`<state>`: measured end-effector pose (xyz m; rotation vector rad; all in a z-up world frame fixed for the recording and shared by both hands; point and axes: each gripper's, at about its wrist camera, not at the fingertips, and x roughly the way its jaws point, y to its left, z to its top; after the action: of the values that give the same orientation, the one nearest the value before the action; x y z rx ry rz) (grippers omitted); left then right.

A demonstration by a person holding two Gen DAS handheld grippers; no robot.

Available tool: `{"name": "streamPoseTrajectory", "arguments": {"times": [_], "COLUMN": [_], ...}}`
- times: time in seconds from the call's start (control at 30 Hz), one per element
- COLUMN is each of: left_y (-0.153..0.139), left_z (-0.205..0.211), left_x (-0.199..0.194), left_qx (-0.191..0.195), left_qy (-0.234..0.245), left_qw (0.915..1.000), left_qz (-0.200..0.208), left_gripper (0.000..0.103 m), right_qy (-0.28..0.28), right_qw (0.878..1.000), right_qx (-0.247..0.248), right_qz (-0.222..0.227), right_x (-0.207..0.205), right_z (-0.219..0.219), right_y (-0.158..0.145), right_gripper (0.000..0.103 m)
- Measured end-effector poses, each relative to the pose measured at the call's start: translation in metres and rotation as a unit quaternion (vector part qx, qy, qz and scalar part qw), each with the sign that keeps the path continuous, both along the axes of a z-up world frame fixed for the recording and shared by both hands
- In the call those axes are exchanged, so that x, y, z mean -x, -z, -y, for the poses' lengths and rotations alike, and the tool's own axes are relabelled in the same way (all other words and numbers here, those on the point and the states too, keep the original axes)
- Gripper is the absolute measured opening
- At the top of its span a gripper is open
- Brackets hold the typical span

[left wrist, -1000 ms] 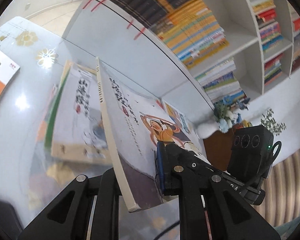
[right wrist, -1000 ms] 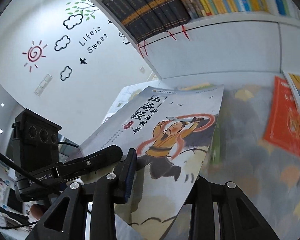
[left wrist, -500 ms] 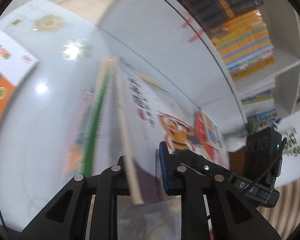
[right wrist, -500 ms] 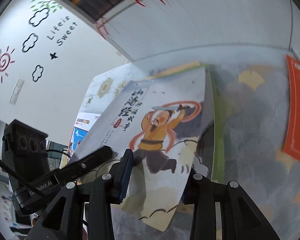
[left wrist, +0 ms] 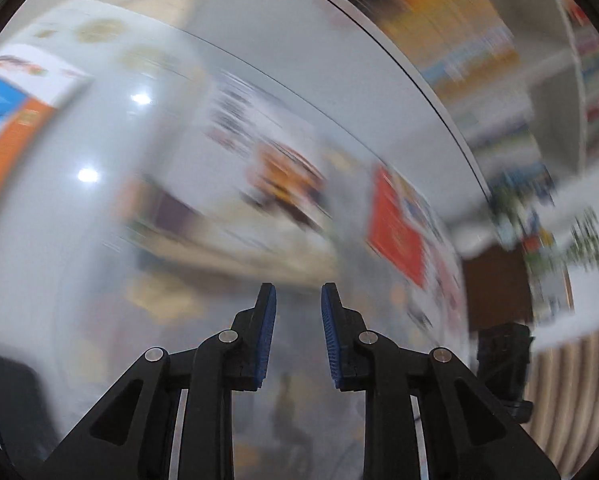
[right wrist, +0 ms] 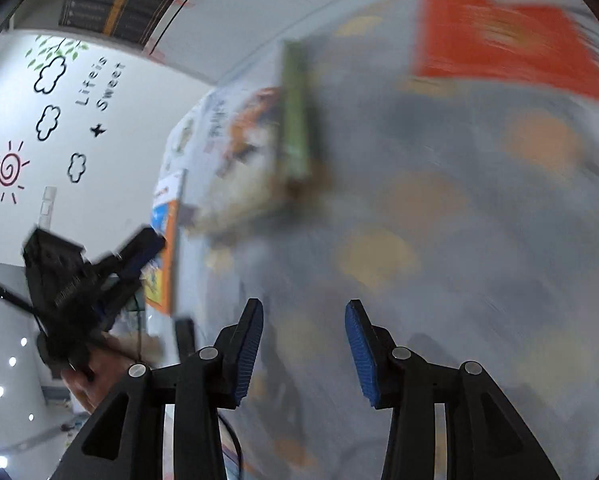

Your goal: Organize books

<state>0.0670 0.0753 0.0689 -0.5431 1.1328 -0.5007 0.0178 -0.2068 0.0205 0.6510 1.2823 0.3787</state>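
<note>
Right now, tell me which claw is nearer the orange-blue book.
Left. The left claw is just beside the orange-blue book; the right claw, jaws opening with nothing between them, is farther right, over the table.

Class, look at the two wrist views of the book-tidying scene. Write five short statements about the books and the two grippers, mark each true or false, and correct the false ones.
1. The left gripper has nothing between its pads. True.
2. The right gripper is clamped on the illustrated book. False: its jaws are opening with nothing between them, and the book lies on the table, on a stack.
3. A red book lies on the table apart from the illustrated one. True.
4. The wall lettering reads "Home Sweet Home". False: it reads "Life is Sweet".
5. A green spine runs along the stack's edge. True.
</note>
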Motion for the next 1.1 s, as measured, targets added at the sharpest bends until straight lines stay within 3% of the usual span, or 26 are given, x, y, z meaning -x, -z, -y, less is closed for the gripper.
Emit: {"name": "streamPoseTrajectory", "arguments": {"times": [0.07,0.23,0.4,0.47,0.5,0.6,0.77,0.93,1.0,1.1], "left_y": [-0.001,0.001,0.004,0.008,0.009,0.021,0.043,0.053,0.056,0.054], "left_z": [0.049,0.160,0.279,0.323,0.335,0.380,0.424,0.442,0.450,0.453], "left_x": [0.015,0.053,0.082,0.089,0.091,0.097,0.101,0.110,0.120,0.143], "left_qx": [0.015,0.032,0.015,0.004,-0.001,-0.033,-0.094,-0.078,-0.061,-0.075], "left_qy": [0.052,0.156,0.224,0.232,0.233,0.225,0.191,0.200,0.221,0.241], "left_qw": [0.9985,0.9867,0.9738,0.9717,0.9715,0.9728,0.9763,0.9753,0.9710,0.9658], "left_qz": [-0.010,-0.034,-0.039,-0.041,-0.041,-0.044,-0.038,-0.054,-0.067,-0.060], "left_gripper": [0.025,0.036,0.037,0.036,0.036,0.035,0.034,0.034,0.034,0.034], "right_qy": [0.038,0.174,0.288,0.317,0.326,0.327,0.287,0.242,0.223,0.184], "right_qw": [0.999,0.985,0.957,0.946,0.942,0.938,0.949,0.964,0.968,0.978], "right_qx": [0.017,0.009,0.034,0.057,0.075,0.107,0.127,0.108,0.115,0.092], "right_qz": [-0.004,-0.022,0.006,0.030,0.039,0.045,0.038,0.025,0.031,0.028], "right_x": [0.041,0.125,0.175,0.189,0.193,0.192,0.157,0.126,0.127,0.143], "right_z": [0.040,0.163,0.274,0.312,0.327,0.361,0.390,0.399,0.395,0.380], "right_y": [0.001,0.003,-0.014,-0.024,-0.027,-0.029,-0.008,0.018,0.017,0.021], "right_gripper": [0.056,0.057,0.057,0.050,0.039,0.032,0.031,0.032,0.032,0.032]}}
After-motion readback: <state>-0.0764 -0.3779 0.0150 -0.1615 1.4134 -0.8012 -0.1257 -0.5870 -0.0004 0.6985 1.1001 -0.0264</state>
